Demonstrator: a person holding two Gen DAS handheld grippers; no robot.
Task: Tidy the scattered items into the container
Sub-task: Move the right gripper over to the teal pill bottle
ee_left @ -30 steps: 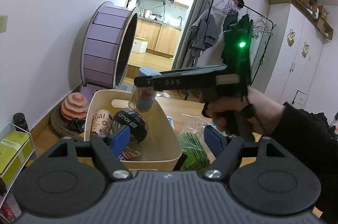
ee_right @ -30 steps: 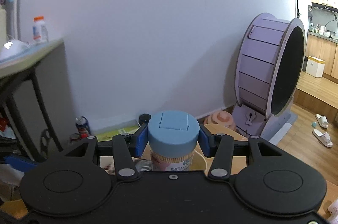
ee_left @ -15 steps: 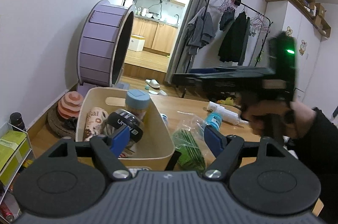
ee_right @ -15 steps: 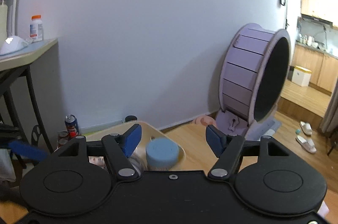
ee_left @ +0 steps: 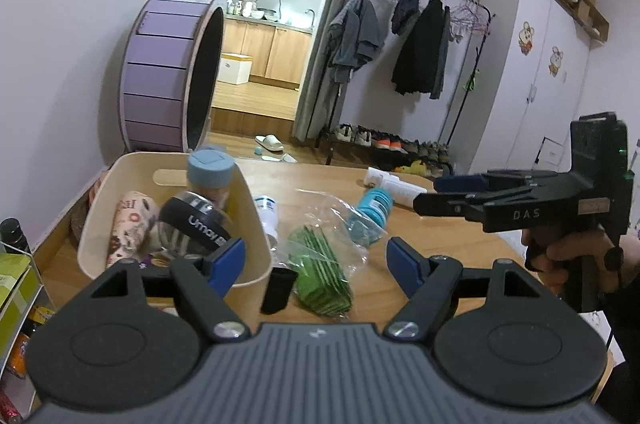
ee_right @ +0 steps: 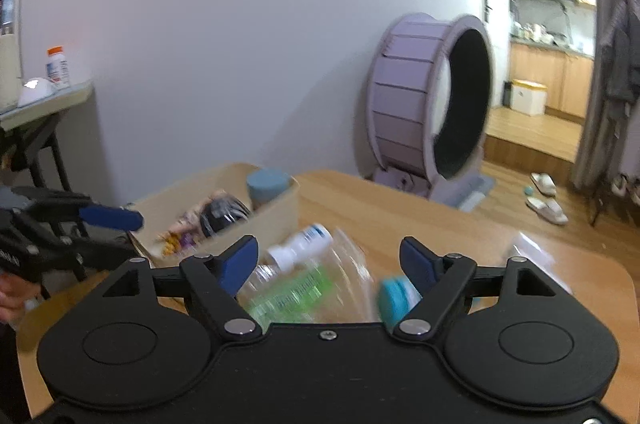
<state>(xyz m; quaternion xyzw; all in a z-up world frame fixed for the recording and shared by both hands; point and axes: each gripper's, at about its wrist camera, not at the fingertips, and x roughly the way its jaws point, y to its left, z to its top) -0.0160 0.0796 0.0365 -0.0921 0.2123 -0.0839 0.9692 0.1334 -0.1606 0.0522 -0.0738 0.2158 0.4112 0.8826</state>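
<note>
We see a lived-in home: beside the purple exercise wheel (ee_left: 172,72) a doorway opens onto a kitchen (ee_left: 272,36), with a clothes rack (ee_left: 416,44), shoes and slippers (ee_left: 270,143) right of it.

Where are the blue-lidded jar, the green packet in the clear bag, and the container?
blue-lidded jar (ee_left: 210,169), left wrist view, on its blue lid.
green packet (ee_left: 324,270), left wrist view, on the green middle.
container (ee_left: 256,244), left wrist view, on its outer right wall.

- Table (ee_left: 440,244): smooth wood, light sheen.
- Container (ee_left: 256,224): matt cream plastic.
- Bag (ee_left: 332,224): crinkled clear glossy plastic.
- Jar lid (ee_left: 210,168): matt blue plastic.
</note>
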